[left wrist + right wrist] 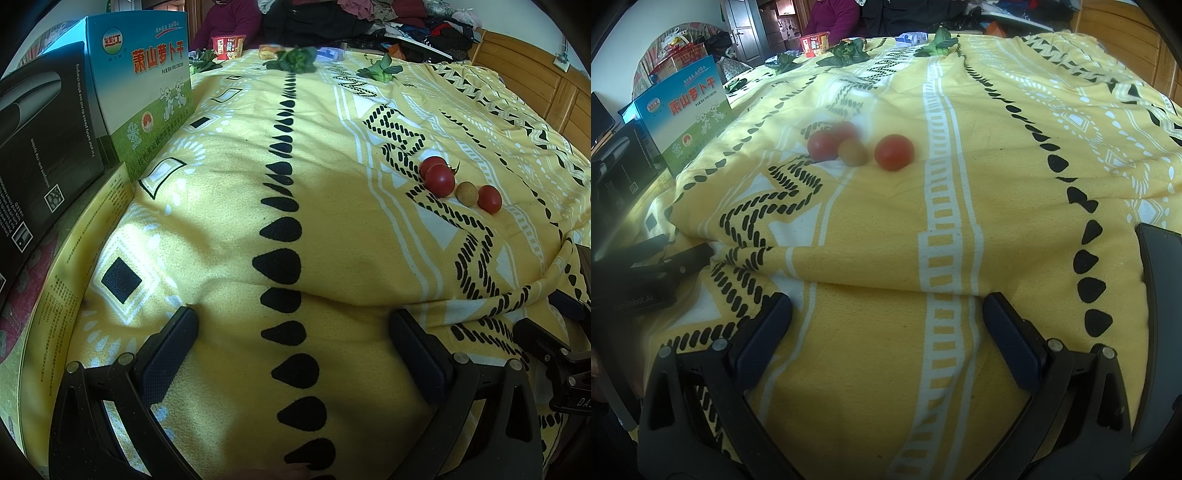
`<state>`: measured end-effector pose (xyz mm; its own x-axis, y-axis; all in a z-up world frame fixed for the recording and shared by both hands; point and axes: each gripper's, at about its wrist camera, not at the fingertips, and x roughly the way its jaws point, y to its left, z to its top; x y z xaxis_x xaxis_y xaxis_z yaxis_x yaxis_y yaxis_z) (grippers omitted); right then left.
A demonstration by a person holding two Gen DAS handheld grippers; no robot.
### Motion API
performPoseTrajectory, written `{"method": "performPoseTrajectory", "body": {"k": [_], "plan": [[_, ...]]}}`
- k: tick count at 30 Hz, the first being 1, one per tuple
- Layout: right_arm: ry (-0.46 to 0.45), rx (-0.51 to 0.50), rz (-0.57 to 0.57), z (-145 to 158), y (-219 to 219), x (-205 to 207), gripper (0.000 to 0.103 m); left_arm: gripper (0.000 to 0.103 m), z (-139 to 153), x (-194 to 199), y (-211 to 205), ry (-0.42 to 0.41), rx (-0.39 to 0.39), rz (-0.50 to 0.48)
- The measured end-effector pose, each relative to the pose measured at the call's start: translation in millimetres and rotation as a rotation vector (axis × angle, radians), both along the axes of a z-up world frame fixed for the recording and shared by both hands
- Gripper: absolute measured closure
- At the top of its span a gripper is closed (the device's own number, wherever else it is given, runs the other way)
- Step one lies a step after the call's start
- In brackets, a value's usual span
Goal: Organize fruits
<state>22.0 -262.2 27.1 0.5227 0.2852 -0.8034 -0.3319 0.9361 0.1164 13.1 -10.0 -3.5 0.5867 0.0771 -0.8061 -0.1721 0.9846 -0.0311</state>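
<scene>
Flanking tomatoes (439,180), box (142,85), greens (295,59)

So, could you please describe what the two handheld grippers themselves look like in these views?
Both look alike. The left gripper and right gripper each have a black plastic frame with triangular cut-outs and silver round pivot bolts. Each carries two flat, dark navy finger pads with a fine textured surface. Pale lettering shows on the left gripper's body in the right wrist view, too blurred to read fully. No cables or sleeves are visible.
</scene>
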Motion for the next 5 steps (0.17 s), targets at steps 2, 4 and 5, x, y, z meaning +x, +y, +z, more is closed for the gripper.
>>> {"method": "performPoseTrajectory", "body": {"k": [2, 4, 5], "plan": [[0.0, 0.0, 0.0, 0.0, -0.3, -0.1, 0.0, 0.0, -0.1, 0.3, 0.2, -0.001, 0.0, 0.0], [0.0, 0.0, 0.0, 0.0, -0.1, 0.0, 0.0, 0.0, 0.2, -0.2, 0.1, -0.005, 0.0, 0.0], [0.0, 0.0, 0.0, 0.0, -0.3, -0.1, 0.0, 0.0, -0.5, -0.1, -0.2, -0.006, 0.0, 0.0]]}}
